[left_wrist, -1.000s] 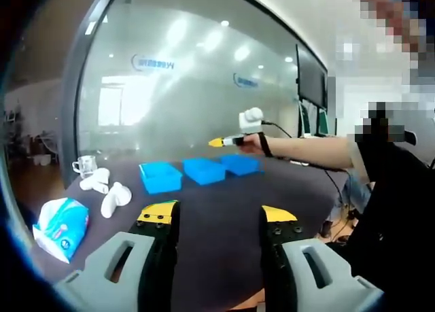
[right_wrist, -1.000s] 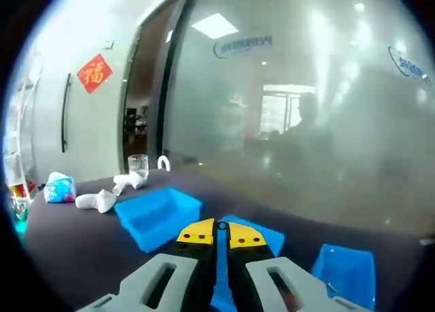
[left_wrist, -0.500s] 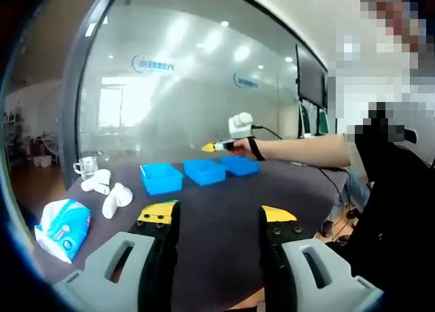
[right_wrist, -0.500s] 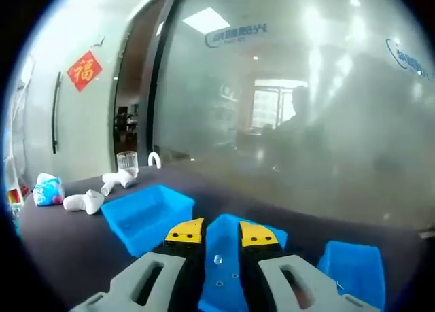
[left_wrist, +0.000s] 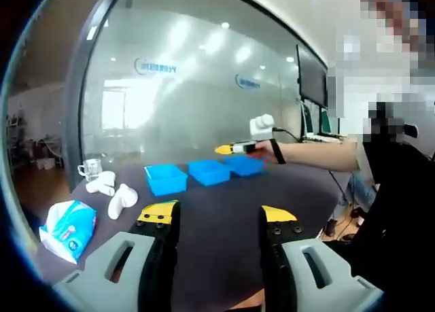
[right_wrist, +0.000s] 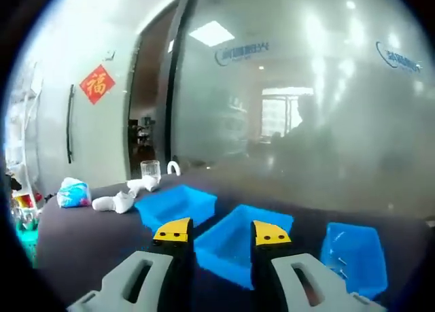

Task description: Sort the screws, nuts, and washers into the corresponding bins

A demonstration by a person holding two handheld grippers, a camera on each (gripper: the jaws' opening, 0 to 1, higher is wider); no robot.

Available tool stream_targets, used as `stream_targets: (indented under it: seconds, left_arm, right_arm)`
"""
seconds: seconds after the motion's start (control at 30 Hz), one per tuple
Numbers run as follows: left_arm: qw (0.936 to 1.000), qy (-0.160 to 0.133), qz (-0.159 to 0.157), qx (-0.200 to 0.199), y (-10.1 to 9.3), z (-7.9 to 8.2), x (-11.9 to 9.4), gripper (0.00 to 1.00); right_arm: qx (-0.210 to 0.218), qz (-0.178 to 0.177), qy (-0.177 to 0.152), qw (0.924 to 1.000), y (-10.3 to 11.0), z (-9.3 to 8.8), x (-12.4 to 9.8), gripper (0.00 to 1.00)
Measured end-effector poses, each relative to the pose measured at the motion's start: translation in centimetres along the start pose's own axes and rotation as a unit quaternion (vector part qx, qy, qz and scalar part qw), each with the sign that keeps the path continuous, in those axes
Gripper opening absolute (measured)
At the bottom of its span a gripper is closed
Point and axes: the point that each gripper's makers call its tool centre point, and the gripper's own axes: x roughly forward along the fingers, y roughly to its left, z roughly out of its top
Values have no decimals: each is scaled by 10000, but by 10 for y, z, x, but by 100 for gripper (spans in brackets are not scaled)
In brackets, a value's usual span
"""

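Dark counter under three blue bins in a row. Right claw wide open, holding nothing, above the middle bin. Left claw open too, far back from them.

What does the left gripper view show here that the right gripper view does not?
Left gripper view: the person's forearm holding the right gripper above the bins, and a dark monitor on the wall. Right gripper view: a red paper sign beside a dark doorway. Both share three blue bins in a row on the dark table, white pipe fittings, a glass mug, a tissue pack, the frosted glass wall, and open jaws.
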Motion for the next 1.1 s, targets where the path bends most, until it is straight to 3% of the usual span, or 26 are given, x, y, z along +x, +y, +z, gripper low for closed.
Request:
stream_targets:
  seconds: [0.27,0.53,0.9,1.1]
  left_arm:
    - [9999,-17,5,-124,0,-11,6,47]
    - [9998,-75,-89,-186,-6,-15,13,47]
    - [9997,-29,-224,12,-13,-15,19,47]
    - [9996,-28,-293,-4,-18,-15,20,47]
  right_arm:
    - [-191,236,-263,9992,24,-24,-113,29]
    - [-62,-54,-650,9978,24,-17,-205,29]
    - [-166,-781,-678,9945,-7,-38,-284,29]
    - [54,-1108,-794,9906,-16,-45,-316,29]
